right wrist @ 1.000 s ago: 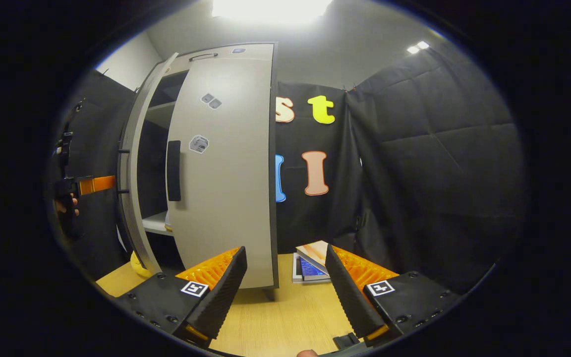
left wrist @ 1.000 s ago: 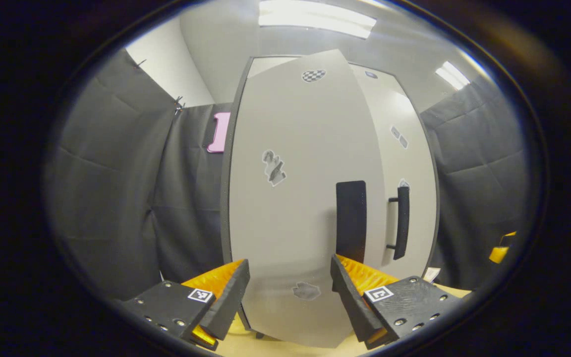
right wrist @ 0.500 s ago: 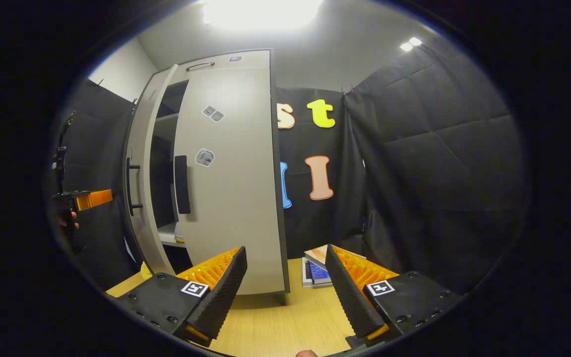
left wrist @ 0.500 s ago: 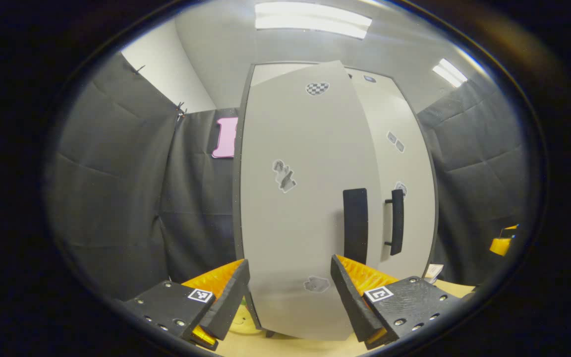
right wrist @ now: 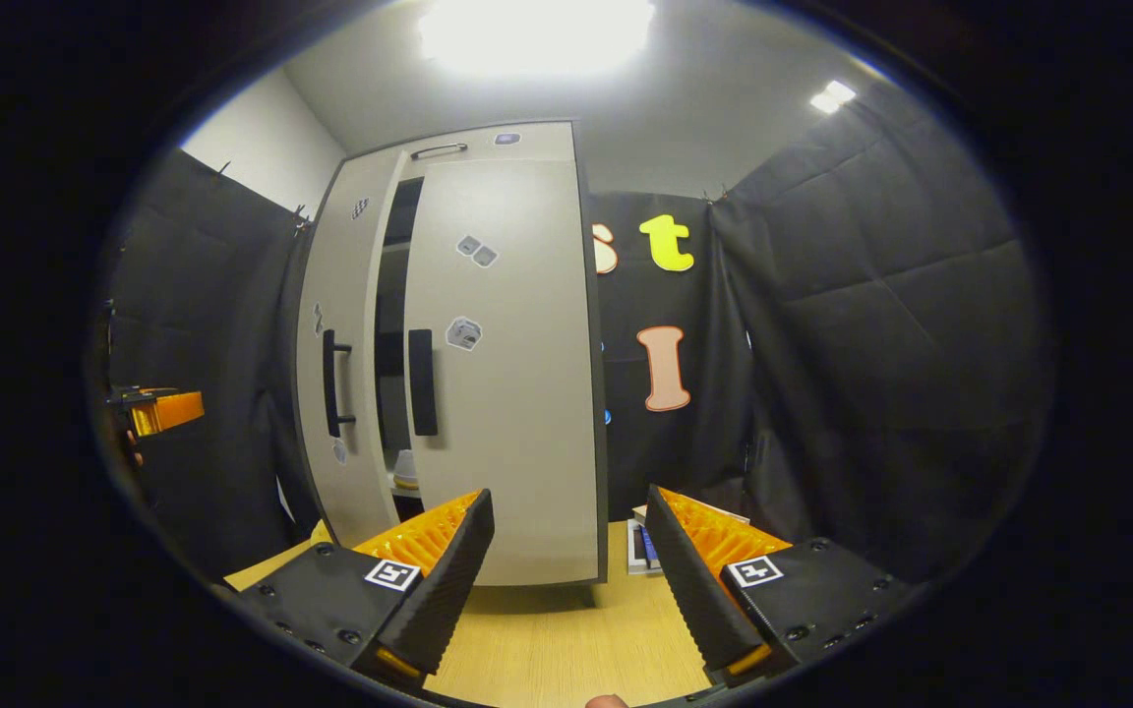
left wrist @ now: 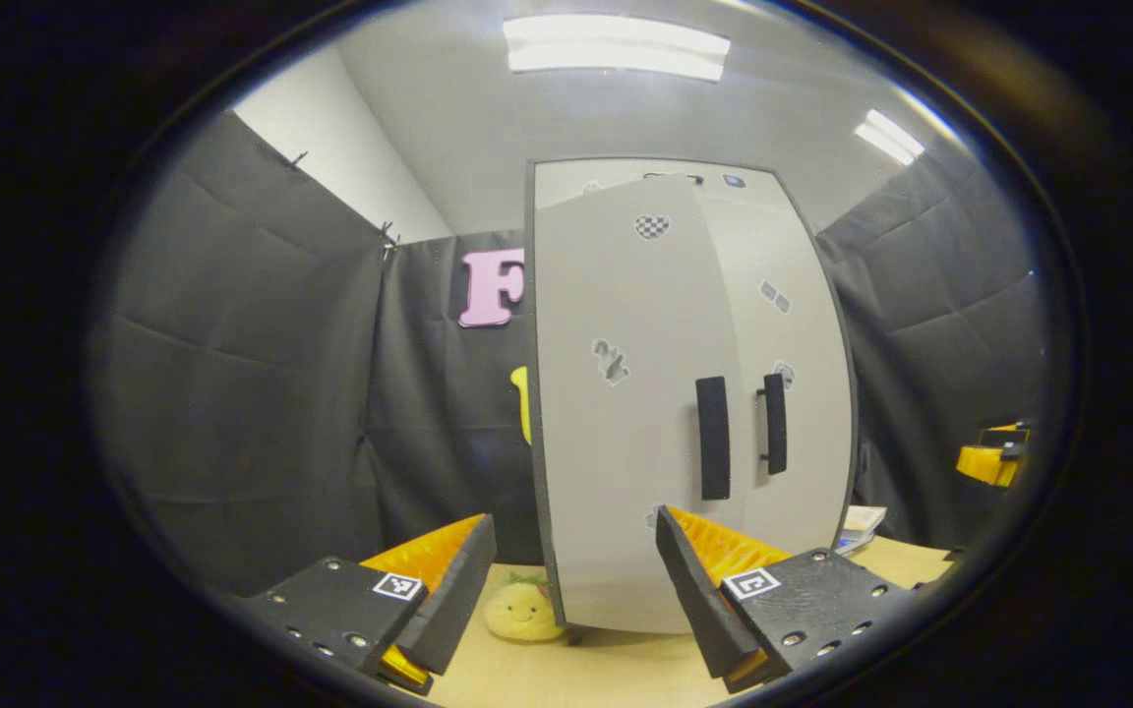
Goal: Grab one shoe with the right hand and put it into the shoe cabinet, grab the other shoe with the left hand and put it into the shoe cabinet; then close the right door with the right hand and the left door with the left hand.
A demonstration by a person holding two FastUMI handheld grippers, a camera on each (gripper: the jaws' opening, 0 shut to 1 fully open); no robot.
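The cabinet (right wrist: 488,354) stands on the tabletop (right wrist: 566,629), toward its far edge, with both doors swung nearly to. From the right gripper view a narrow dark gap is open between the left door (right wrist: 345,374) and the right door (right wrist: 507,374), and through it, low down, something pale rests on a shelf; likely a shoe (right wrist: 407,470), though too little shows to be sure. From the left gripper view the left door stands slightly proud of the right one, so it looks to be the one not yet shut.

The left gripper (left wrist: 566,580) hangs in front of the cabinet with its fingers spread and nothing between them. The right gripper (right wrist: 566,570) is likewise spread and empty, off the doors, above the tabletop's near edge.

The doors are flat, stiff panels that should swing lightly on their hinges; a gentle push ought to do. I would press on the left door's face near its handle (left wrist: 712,438), on the free edge far from the hinge, where least force is needed. The upright bar handles are smooth and slim, so pinching one could slip; a flat push seems safer.

A yellow plush (left wrist: 522,610) sits at the cabinet's left foot, and some books (right wrist: 643,546) lie by its right side.
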